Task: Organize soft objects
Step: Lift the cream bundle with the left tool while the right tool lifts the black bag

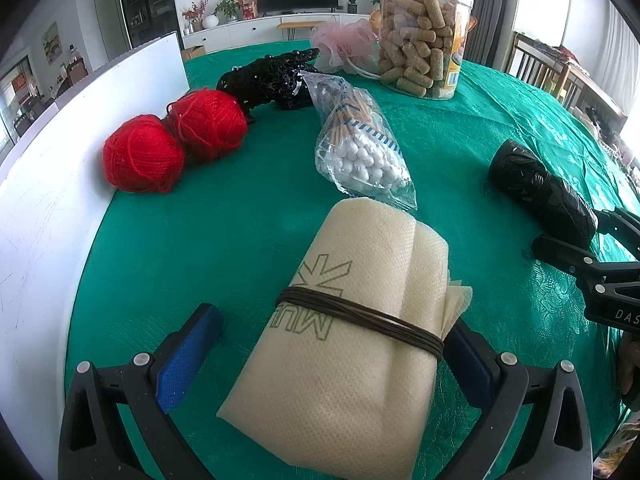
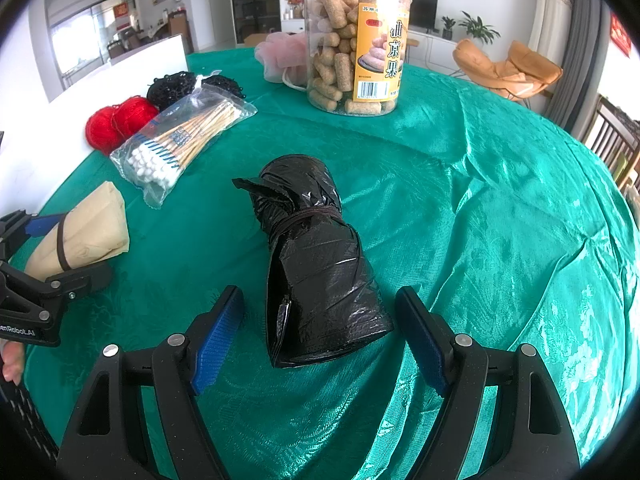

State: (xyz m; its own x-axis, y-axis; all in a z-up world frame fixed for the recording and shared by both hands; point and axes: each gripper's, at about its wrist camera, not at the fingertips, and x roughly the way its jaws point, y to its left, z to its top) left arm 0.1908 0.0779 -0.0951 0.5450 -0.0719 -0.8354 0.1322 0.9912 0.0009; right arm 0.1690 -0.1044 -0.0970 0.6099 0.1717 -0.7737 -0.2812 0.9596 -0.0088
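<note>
A cream fabric roll (image 1: 344,332) tied with a brown cord lies on the green tablecloth (image 1: 248,220) between the jaws of my open left gripper (image 1: 332,344); its right side touches the right pad, the left pad stands apart. It also shows in the right wrist view (image 2: 80,236). A rolled black plastic bag (image 2: 316,264) lies between the jaws of my open right gripper (image 2: 320,332), untouched; it also shows in the left wrist view (image 1: 540,188). Two red yarn balls (image 1: 172,144), a black beaded net piece (image 1: 272,76) and a pink mesh puff (image 1: 344,44) lie farther back.
A bag of cotton swabs (image 1: 360,144) lies mid-table. A clear jar of snack sticks (image 1: 424,36) stands at the back. A white board (image 1: 60,152) borders the table on the left. Chairs (image 2: 508,68) stand beyond the far edge.
</note>
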